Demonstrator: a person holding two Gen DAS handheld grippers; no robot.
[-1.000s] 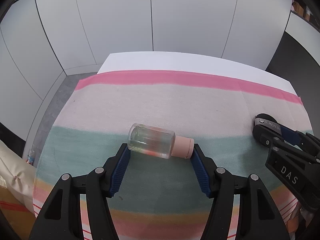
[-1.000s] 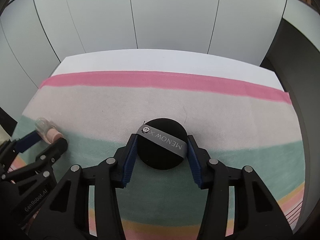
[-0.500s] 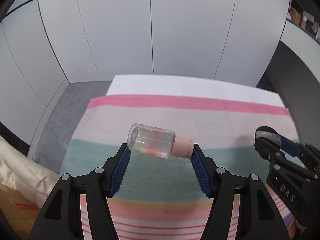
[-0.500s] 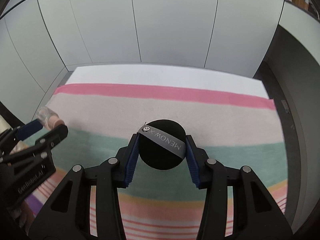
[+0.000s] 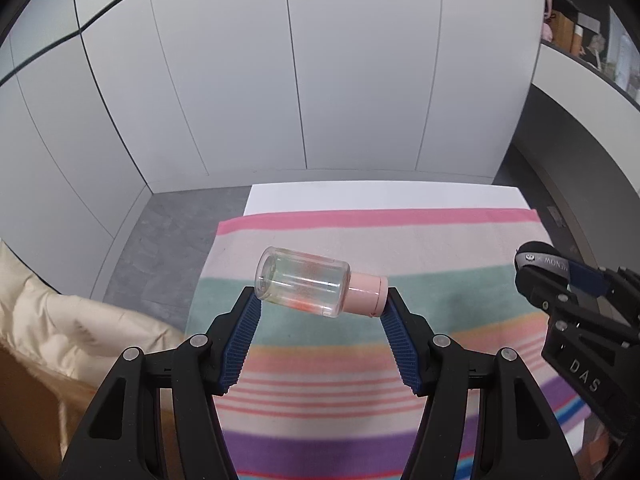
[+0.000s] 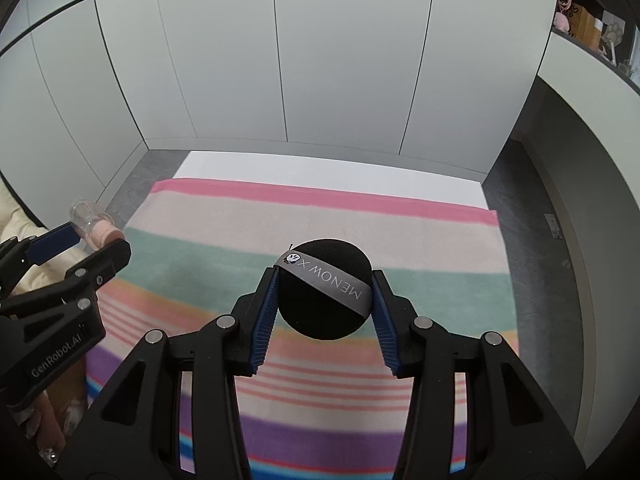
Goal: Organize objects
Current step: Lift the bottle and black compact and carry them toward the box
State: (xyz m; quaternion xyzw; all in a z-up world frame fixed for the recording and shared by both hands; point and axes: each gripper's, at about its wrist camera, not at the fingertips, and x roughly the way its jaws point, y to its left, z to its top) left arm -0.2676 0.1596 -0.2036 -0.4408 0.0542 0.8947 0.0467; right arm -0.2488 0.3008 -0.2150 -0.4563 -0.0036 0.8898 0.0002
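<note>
Both grippers have risen away from the striped cloth (image 5: 360, 364) since a second ago: in each wrist view the cloth now sits lower and smaller in the frame, and much more of the white wall panels fills the upper half. The load in each has not shifted between the pads, so the pickup stage looks finished and the carry to wherever these things belong appears to be under way; no container or destination shows in either view. The left gripper (image 5: 320, 312) is clamped end to end on the clear bottle (image 5: 304, 286), which lies sideways at frame centre, its base against the left pad and its pink cap (image 5: 367, 294) against the right. The right gripper (image 6: 324, 294) is closed on the black round puff (image 6: 324, 314), held at centre frame by its edges, its grey band (image 6: 325, 275) running diagonally across the top.
</note>
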